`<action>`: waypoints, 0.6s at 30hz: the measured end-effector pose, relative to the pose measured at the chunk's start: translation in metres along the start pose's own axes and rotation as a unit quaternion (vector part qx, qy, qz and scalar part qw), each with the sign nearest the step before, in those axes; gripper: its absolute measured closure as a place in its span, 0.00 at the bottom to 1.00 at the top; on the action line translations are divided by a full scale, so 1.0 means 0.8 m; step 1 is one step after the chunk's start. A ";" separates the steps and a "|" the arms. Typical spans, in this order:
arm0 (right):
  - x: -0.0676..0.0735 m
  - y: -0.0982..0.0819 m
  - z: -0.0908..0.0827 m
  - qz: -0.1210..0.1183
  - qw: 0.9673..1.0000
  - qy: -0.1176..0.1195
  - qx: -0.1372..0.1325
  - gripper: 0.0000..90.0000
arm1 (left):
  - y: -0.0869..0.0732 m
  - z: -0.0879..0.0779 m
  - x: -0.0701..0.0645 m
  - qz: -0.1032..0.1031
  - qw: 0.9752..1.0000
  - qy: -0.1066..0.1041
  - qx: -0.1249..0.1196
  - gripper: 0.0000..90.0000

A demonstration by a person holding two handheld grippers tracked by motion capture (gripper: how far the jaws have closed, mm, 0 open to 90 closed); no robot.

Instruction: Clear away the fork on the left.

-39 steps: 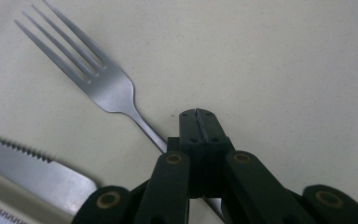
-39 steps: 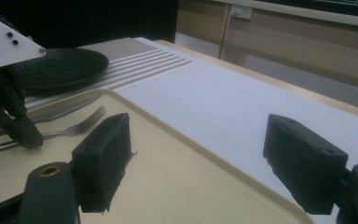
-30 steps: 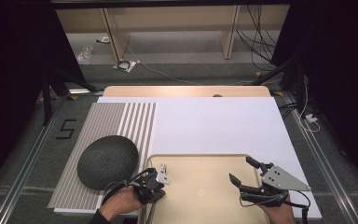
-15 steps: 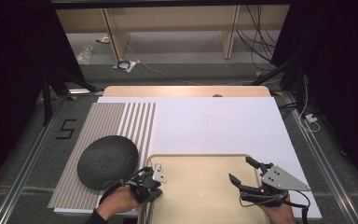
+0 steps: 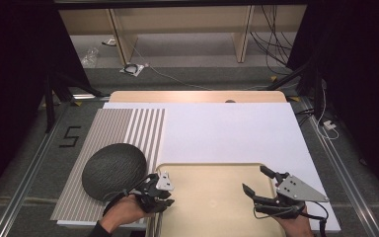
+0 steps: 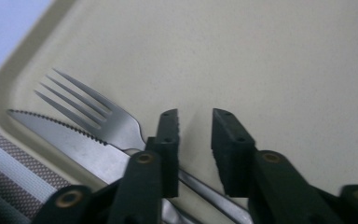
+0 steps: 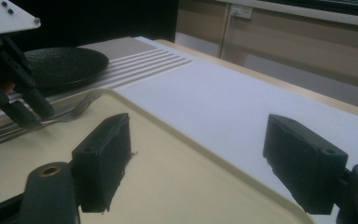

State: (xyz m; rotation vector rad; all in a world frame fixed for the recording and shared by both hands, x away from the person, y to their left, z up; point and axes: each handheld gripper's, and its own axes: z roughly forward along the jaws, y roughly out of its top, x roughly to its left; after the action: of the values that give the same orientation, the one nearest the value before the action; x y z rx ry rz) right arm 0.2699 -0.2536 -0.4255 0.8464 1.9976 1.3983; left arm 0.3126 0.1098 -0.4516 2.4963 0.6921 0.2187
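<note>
A steel fork [image 6: 88, 112] and a serrated knife [image 6: 60, 135] lie side by side along the left edge of a beige tray [image 5: 212, 173]. My left gripper [image 6: 195, 126] hovers low over the fork's handle. Its jaws stand a narrow gap apart, and the handle runs slantwise beneath them without being clamped. In the right gripper view, the left gripper [image 7: 28, 114] has its tips down at the fork [image 7: 77, 109]. My right gripper [image 5: 255, 178] is wide open over the tray's right part, holding nothing.
A black plate [image 5: 114, 170] rests on a striped placemat [image 5: 128, 128] left of the tray. A white mat [image 5: 227, 133] covers the table behind the tray. Shelving and cables stand beyond the table's far edge.
My left gripper has shifted slightly to the left at the tray's left edge. The right gripper has not moved.
</note>
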 end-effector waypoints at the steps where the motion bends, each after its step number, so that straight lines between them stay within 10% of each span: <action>1: 0.000 0.000 0.000 0.000 1.000 0.000 0.000 0.27 | 0.001 -0.002 0.001 -0.002 1.000 0.001 -0.006 0.71; 18: 0.000 0.000 0.000 0.001 1.000 0.000 0.000 0.27 | 0.000 -0.035 0.027 -0.081 0.990 0.071 -0.086 0.40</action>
State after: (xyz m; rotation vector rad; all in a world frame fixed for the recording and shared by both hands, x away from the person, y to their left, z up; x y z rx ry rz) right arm 0.2698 -0.2538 -0.4253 0.8474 1.9966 1.3993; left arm 0.3227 0.1336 -0.4279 2.2627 0.8918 0.3831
